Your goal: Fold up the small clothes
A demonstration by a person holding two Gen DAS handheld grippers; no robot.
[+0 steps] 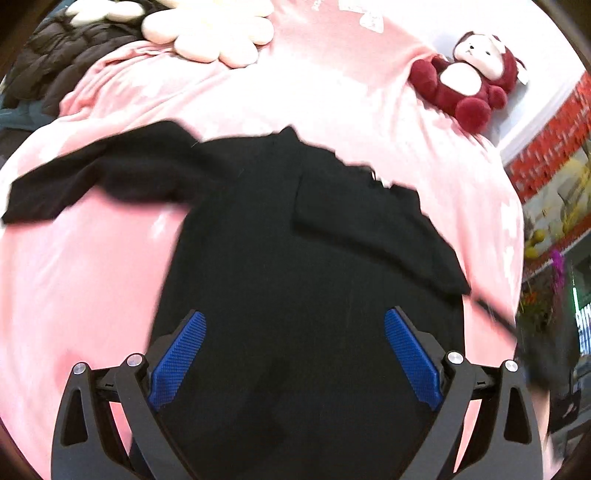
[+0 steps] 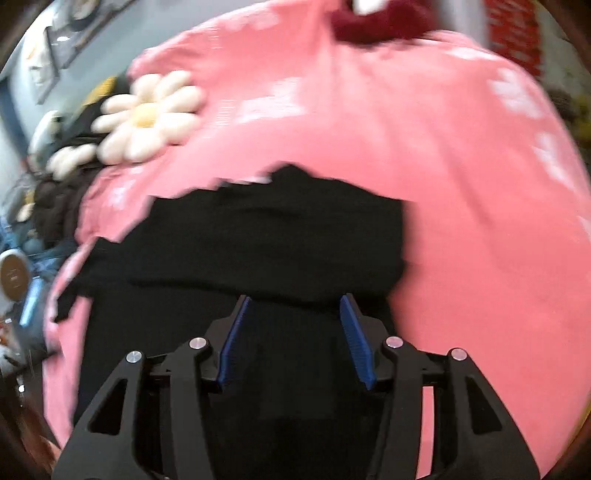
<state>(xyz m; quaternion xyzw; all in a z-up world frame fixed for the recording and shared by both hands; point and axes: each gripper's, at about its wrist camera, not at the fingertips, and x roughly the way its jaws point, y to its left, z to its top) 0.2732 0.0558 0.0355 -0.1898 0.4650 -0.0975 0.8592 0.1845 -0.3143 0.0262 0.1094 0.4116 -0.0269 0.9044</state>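
- We see the left gripper [image 1: 295, 332] tilted down over the black T-shirt [image 1: 288, 258], its blue pads [image 1: 181, 354] spread wide with only cloth showing between them and nothing gripped.
- We see the right gripper [image 2: 295, 332] also angled down at the black T-shirt [image 2: 258, 236], jaws parted about halfway and empty; this view is blurred.
- Ahead of the left gripper the shirt lies on the pink blanket [image 1: 92, 266]: one sleeve stretches out far left, and the right sleeve is folded in over the body.
- In the right view a folded band of cloth crosses just beyond the fingertips, its right edge ending squarely against the pink blanket [image 2: 480, 221].
- Bare blanket runs on both sides of the shirt.
- Farther ahead sit a daisy cushion [image 1: 214, 33] to the upper left and a red plush toy [image 1: 469, 77] to the upper right, both well apart from the shirt.
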